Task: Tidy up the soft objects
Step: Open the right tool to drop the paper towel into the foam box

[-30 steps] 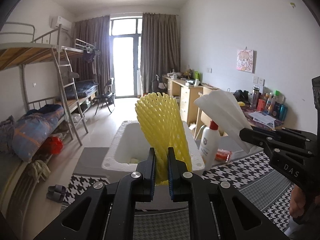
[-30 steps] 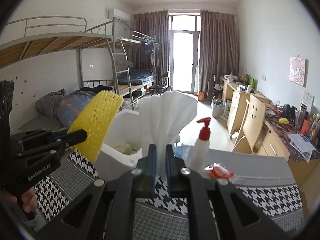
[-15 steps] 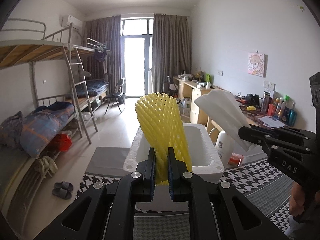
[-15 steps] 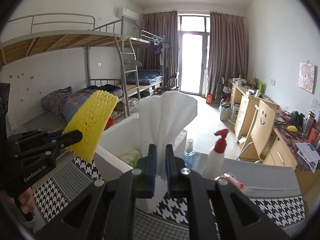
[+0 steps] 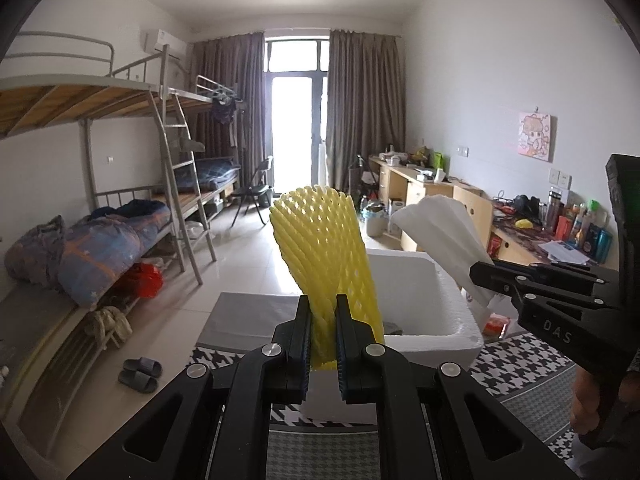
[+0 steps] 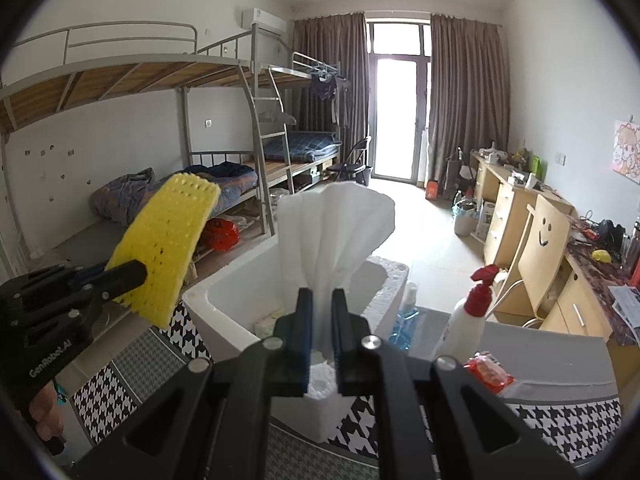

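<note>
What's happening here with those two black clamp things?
A person holds a gripper in each hand. The left gripper is clamped on a yellow foam net, the right gripper on a white foam sheet. Both are held above a white foam box on the checked table; neither is dropped in yet.

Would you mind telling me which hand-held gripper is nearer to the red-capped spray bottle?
Right. The right hand-held gripper holds tissue just left of the spray bottle; the left hand-held gripper is across the foam box.
</note>
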The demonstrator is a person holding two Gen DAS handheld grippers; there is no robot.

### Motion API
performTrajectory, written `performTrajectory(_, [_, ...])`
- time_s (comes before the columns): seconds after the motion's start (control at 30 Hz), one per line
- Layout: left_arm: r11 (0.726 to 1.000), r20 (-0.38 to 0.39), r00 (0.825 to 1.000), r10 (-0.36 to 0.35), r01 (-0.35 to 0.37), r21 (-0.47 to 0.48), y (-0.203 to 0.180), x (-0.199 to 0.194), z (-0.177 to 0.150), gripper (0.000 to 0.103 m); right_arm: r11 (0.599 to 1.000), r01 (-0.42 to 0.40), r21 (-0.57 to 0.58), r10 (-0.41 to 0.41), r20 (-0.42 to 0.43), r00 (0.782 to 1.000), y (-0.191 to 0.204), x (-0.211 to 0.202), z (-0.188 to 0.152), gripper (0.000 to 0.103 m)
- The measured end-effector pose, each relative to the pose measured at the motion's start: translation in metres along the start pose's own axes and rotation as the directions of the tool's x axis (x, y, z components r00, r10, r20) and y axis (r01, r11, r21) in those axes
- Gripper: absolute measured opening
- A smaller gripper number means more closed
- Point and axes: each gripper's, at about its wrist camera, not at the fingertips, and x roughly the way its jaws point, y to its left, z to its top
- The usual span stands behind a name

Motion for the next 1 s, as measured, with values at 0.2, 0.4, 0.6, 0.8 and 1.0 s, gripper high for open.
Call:
performTrajectory(0.2, [1.0, 0.0, 1.0, 0.019, -0.019, -0.014, 0.008, 0.001, -0.001, 0.011, 1.0, -0.004, -0.009, 0.004, -0.026, 1.0, 0.006, 0.014, 0.001, 0.012])
performTrajectory(0.4, [0.999, -0.005, 1.0, 0.031, -0.031, -0.017, 0.01, 0.002, -0.002, 0.011, 0.999, -0.032, 0.011, 0.032, -0.062, 0.998, 0.007, 0.028, 0.005, 0.012])
performTrajectory(0.6, [0.999, -0.017, 0.999, 0.039, -0.039, -0.023, 0.013, 0.007, -0.003, 0.011, 0.999, -0.039, 0.015, 0.04, -0.094, 0.995, 0.009, 0.044, 0.003, 0.012])
performTrajectory(0.8, [0.999, -0.033, 0.998, 0.048, -0.048, -0.016, 0.015, 0.012, -0.005, 0.011, 0.999, -0.041, 0.024, 0.044, -0.117, 0.992, 0.006, 0.055, 0.003, 0.012])
performTrajectory(1.0, [0.998, -0.044, 0.998, 0.051, -0.052, -0.022, 0.015, 0.013, -0.005, 0.011, 0.999, -0.036, 0.028, 0.039, -0.136, 0.99, 0.003, 0.066, 0.002, 0.012])
